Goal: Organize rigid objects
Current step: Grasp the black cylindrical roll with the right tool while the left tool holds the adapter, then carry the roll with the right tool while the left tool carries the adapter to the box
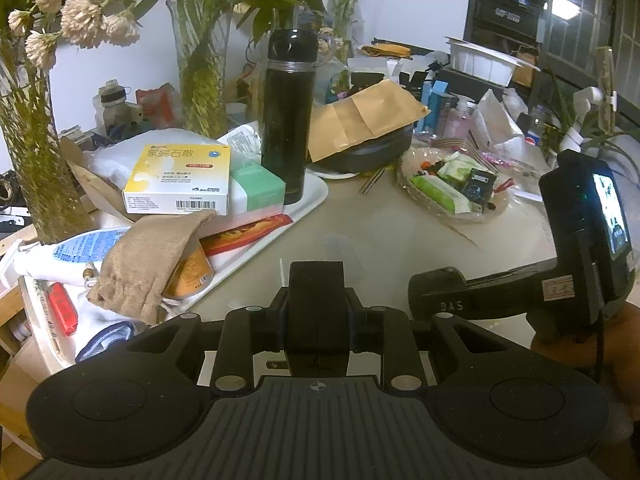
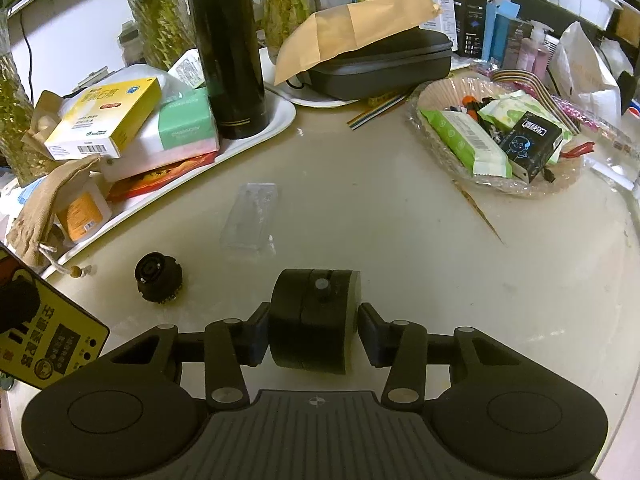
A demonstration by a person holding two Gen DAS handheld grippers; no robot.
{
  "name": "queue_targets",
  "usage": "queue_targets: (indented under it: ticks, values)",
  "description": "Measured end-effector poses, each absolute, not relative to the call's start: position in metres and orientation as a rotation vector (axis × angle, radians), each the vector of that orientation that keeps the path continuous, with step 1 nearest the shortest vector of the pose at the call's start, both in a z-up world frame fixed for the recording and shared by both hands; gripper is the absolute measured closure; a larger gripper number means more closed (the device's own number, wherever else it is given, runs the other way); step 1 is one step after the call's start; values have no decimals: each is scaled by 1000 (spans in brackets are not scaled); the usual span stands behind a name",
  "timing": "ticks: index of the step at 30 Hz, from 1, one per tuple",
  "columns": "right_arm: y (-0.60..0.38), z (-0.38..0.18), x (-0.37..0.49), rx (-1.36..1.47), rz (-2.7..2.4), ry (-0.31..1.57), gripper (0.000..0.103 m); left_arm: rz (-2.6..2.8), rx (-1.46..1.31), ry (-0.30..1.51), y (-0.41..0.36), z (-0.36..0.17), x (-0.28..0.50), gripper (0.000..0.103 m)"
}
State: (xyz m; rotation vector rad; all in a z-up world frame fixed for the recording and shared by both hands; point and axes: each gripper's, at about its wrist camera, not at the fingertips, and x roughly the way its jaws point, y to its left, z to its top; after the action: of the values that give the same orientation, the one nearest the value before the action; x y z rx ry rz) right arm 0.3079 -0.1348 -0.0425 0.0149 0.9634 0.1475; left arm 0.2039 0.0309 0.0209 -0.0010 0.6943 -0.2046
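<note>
In the left wrist view my left gripper (image 1: 316,312) is shut on a black rectangular block (image 1: 316,304), held just above the pale table. The right gripper's body (image 1: 520,292) shows at the right of that view. In the right wrist view my right gripper (image 2: 312,336) is open, with a black cylindrical part (image 2: 314,320) standing between its blue pads (image 2: 256,336), a gap showing on the right side. A small black round knob (image 2: 158,277) lies on the table to the left. A clear plastic case (image 2: 252,216) lies ahead of the gripper.
A white tray (image 2: 280,116) at the left holds a black thermos (image 2: 228,48), boxes and a burlap pouch (image 2: 44,204). A basket of packets (image 2: 500,140) sits at the right. A dark case under a brown envelope (image 2: 352,28) and glass vases stand behind.
</note>
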Motion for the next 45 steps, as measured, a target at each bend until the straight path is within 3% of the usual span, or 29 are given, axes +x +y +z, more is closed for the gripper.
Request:
queue_targets:
  ticks: [45]
  values:
    - [-209,20,208,58,307,733,55,-418,27,610,-8,42,152,77]
